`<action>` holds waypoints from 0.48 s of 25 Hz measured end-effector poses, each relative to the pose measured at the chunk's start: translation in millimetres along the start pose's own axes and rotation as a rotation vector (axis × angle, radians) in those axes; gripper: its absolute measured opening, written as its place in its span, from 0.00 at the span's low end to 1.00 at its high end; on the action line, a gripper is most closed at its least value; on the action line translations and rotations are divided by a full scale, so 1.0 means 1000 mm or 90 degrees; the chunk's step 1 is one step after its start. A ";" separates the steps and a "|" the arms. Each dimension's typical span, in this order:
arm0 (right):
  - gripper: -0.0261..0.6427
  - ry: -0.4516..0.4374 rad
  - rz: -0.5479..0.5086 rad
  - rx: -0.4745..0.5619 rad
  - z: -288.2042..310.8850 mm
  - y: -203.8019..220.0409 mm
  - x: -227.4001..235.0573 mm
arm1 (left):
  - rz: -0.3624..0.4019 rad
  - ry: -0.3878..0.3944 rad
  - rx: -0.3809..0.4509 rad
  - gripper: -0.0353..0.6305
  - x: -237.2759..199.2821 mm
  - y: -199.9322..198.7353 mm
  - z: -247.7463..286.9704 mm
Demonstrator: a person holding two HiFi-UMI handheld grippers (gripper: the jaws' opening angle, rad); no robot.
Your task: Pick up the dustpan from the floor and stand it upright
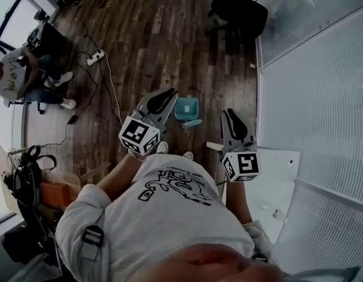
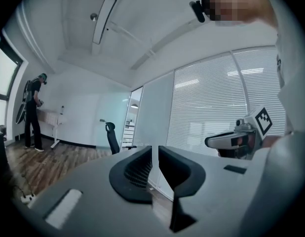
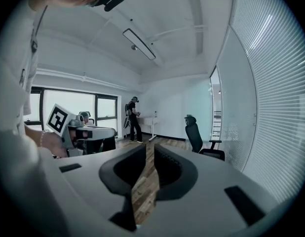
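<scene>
The teal dustpan [image 1: 187, 110] is on the wooden floor just ahead of my feet, its handle [image 1: 192, 123] toward me; whether it lies flat or stands I cannot tell. Both grippers are held high above it, apart from it. The left gripper [image 1: 164, 97] is up and left of the dustpan, and the right gripper [image 1: 231, 115] is to its right. In the left gripper view the left gripper [image 2: 155, 154] points level at a glass wall, jaws a narrow slit apart with nothing between. The right gripper [image 3: 149, 154] likewise shows a thin empty gap.
A black office chair [image 1: 243, 10] stands at the far right by the blind-covered glass partition [image 1: 322, 87]. A power strip [image 1: 96, 56] and cables lie on the floor at left, near a seated person [image 1: 17, 75]. Bags [image 1: 29, 181] crowd the lower left. Another person [image 3: 133, 117] stands far off.
</scene>
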State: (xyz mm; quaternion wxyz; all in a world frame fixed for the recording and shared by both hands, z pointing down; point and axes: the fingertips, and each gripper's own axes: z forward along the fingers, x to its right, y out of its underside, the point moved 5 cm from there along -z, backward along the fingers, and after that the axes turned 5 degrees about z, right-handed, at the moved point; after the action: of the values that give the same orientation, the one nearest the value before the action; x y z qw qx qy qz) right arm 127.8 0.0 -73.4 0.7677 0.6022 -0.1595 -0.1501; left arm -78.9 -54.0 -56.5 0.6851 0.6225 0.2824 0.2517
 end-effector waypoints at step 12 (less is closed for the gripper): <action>0.10 0.010 -0.013 0.026 -0.020 -0.047 -0.003 | 0.029 -0.010 0.035 0.11 0.029 -0.050 -0.014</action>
State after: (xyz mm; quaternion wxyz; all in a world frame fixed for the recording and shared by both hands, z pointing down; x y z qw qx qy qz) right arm 131.2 7.8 -123.8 0.7549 0.6204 -0.1507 -0.1501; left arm -68.6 -28.8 -109.7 0.6641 0.6492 0.2696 0.2545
